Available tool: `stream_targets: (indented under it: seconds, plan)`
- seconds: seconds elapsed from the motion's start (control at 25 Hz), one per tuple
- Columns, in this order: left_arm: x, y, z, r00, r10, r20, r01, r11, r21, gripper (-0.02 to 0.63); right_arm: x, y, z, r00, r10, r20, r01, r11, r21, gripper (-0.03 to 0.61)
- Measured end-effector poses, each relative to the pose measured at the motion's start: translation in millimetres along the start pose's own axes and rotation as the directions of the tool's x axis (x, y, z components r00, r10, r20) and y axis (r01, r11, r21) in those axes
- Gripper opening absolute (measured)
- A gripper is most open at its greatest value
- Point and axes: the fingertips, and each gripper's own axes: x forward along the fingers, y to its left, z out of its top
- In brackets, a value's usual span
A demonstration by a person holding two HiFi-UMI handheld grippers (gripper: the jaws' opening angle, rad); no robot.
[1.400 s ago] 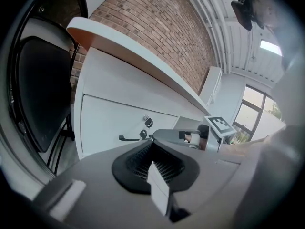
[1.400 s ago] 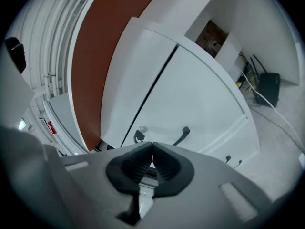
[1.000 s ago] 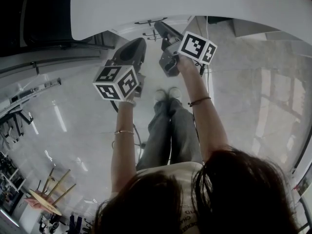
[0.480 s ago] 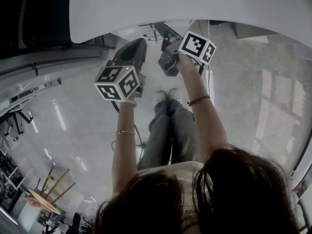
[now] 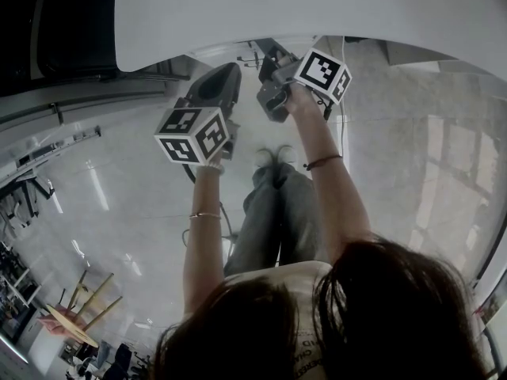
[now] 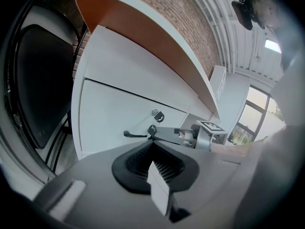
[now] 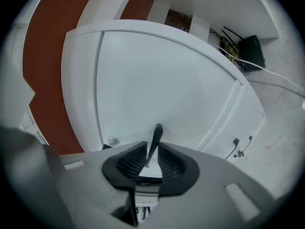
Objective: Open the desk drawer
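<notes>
The white drawer front (image 7: 167,85) sits under the curved desk top (image 5: 317,6). Its thin dark handle (image 7: 156,132) stands between the pads of my right gripper (image 7: 152,149). The jaws are closing, and a narrow gap still shows beside the handle. From the left gripper view, the right gripper (image 6: 188,135) reaches the handle (image 6: 136,135) just below the round lock (image 6: 156,112). My left gripper (image 6: 152,146) hangs back from the drawer, shut and empty. In the head view, the left gripper (image 5: 226,74) and the right gripper (image 5: 265,54) both point under the desk.
A second handle (image 7: 237,147) sits on the unit's other panel. A black box with cables (image 7: 250,51) lies on the floor behind the unit. A dark chair (image 6: 33,80) stands left of the drawers. The person's shoes (image 5: 273,155) are on the pale floor, with a wooden stool (image 5: 71,323) nearby.
My right gripper has rolled a little about its own axis, and its marker cube has shifted slightly right. The left gripper has stayed put.
</notes>
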Motion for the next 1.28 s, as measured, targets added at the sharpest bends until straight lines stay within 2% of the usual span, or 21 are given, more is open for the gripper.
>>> stream_targets:
  seconds: [0.16,0.4,1.28]
  plan:
    - [0.0,-0.7,0.8,1.0,-0.001,-0.003,0.001,1.0,0.0,-0.002,0.1,0.6,0.0,1.0,0.011,0.011,-0.011,1.0,0.028,0.06]
    - [1.3,-4.5,-4.0,1.0,-0.004,-0.01,0.004,1.0,0.002,-0.002,-1.9,-3.8,-1.4,0.997,0.054,0.048,-0.06,0.989,0.138,0.035]
    - [-6.2,-8.0,-12.7,1.0,0.0,-0.028,-0.001,1.0,-0.018,-0.002,-8.3,-4.9,-7.6,0.997,0.051,0.058,-0.062,0.978,0.199,0.029]
